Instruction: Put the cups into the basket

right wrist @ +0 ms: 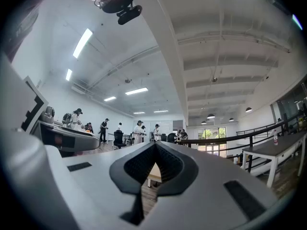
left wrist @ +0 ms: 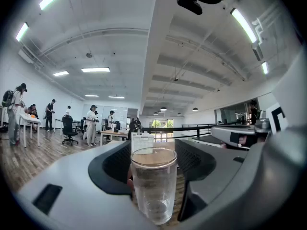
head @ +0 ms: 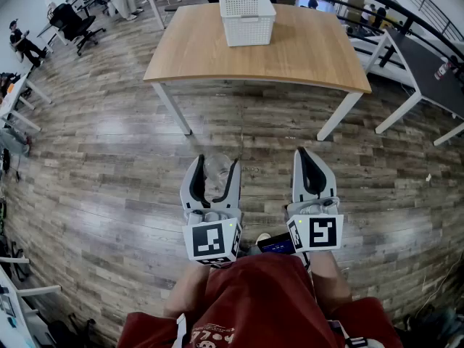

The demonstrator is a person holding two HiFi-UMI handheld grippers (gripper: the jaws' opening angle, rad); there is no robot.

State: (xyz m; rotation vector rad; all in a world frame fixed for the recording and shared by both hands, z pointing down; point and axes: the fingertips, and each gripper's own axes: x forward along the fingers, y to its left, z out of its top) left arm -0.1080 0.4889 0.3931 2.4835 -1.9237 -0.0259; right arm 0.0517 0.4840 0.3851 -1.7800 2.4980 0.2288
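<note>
A clear glass cup (head: pixel 216 171) stands upright between the jaws of my left gripper (head: pixel 217 162), which is shut on it and holds it level above the wooden floor. In the left gripper view the cup (left wrist: pixel 153 186) fills the gap between both dark pads. My right gripper (head: pixel 304 154) is beside it on the right, shut with nothing in it; its tips (right wrist: pixel 154 145) meet. The white slatted basket (head: pixel 250 29) sits on the far side of a wooden table (head: pixel 290 60), well ahead of both grippers. The basket (left wrist: pixel 142 142) also shows just beyond the cup's rim.
A dark-topped table (head: pixel 428 67) and a railing (head: pixel 377 2) stand at the right. People and office chairs (head: pixel 76 24) are at the far left. The table's white legs (head: pixel 174 111) reach the floor between me and the basket.
</note>
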